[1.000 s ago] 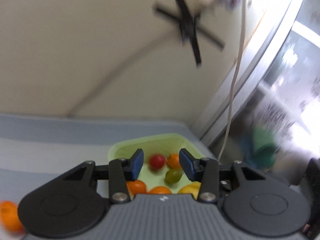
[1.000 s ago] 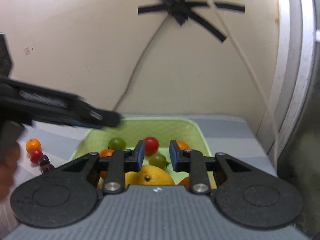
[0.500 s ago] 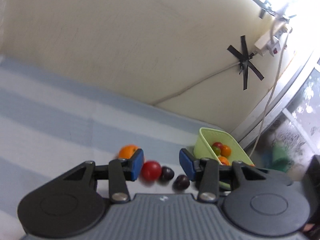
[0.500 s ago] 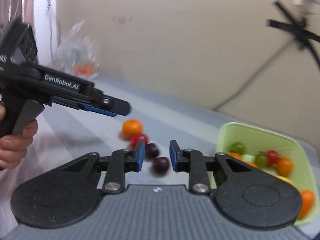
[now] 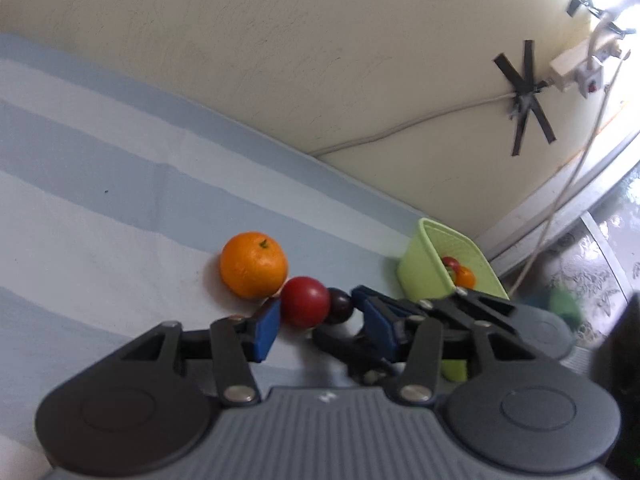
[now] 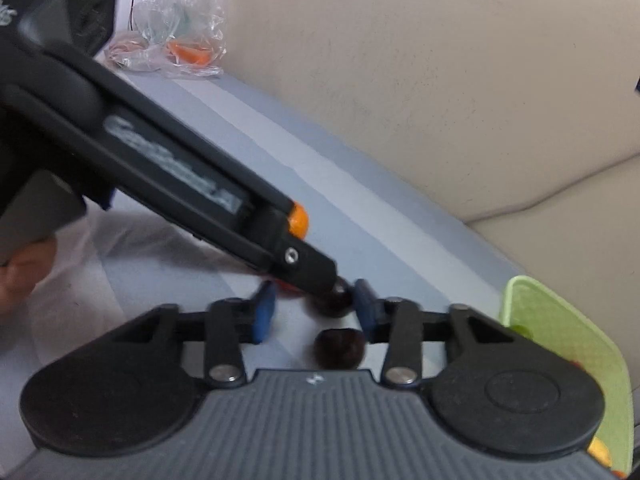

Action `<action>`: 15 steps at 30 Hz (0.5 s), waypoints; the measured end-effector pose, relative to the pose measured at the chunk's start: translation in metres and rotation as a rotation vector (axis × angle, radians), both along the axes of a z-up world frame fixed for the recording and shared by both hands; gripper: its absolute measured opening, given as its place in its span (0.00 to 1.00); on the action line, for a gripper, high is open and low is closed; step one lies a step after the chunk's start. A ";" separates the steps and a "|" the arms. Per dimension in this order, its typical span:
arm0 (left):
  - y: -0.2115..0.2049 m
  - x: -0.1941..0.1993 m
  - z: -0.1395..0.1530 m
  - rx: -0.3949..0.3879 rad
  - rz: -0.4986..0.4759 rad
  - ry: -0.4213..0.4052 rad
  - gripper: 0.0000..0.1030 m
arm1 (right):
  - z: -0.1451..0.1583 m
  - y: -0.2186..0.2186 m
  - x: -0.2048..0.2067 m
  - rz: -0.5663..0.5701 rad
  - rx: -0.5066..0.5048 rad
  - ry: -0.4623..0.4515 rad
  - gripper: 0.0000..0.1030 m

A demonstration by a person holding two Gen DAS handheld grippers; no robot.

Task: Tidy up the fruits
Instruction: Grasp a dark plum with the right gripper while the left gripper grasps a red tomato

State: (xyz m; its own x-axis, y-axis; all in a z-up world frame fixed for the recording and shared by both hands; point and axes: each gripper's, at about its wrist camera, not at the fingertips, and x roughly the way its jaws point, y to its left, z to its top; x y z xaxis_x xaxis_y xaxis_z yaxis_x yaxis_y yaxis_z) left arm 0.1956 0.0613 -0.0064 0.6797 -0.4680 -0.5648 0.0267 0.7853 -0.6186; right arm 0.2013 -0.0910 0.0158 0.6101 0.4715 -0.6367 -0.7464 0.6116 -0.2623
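Orange [image 5: 253,265]: centre-left of the left view, on the striped tabletop [image 5: 100,184], touching the red fruit.
Red fruit [image 5: 305,302]: between the opening jaws of the left hand-held gripper [image 5: 318,326], unclamped.
Right hand-held gripper [image 6: 313,312]: nearly closed, a dark plum [image 6: 334,301] between its pads.
Green basket [image 5: 430,268]: right, holding fruit.

We can read no text for certain: the white lettering on the black left gripper's side [image 6: 176,168] is blurred.

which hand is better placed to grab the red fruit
Left. The red fruit already sits between the left gripper fingers, whose jaws are opening; the right gripper frames the dark fruit instead.
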 end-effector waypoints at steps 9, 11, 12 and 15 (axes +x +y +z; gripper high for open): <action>0.008 -0.003 -0.005 -0.028 0.057 0.025 0.29 | -0.002 -0.002 0.000 -0.043 0.002 -0.014 0.29; 0.005 -0.001 -0.003 -0.016 0.062 0.020 0.31 | -0.004 0.001 0.003 -0.053 -0.011 -0.010 0.31; 0.004 0.000 -0.002 -0.013 0.068 0.020 0.31 | -0.004 0.001 0.005 -0.054 -0.008 -0.004 0.31; 0.001 0.005 -0.003 -0.017 0.096 0.020 0.28 | -0.004 0.002 0.009 -0.064 -0.013 0.010 0.28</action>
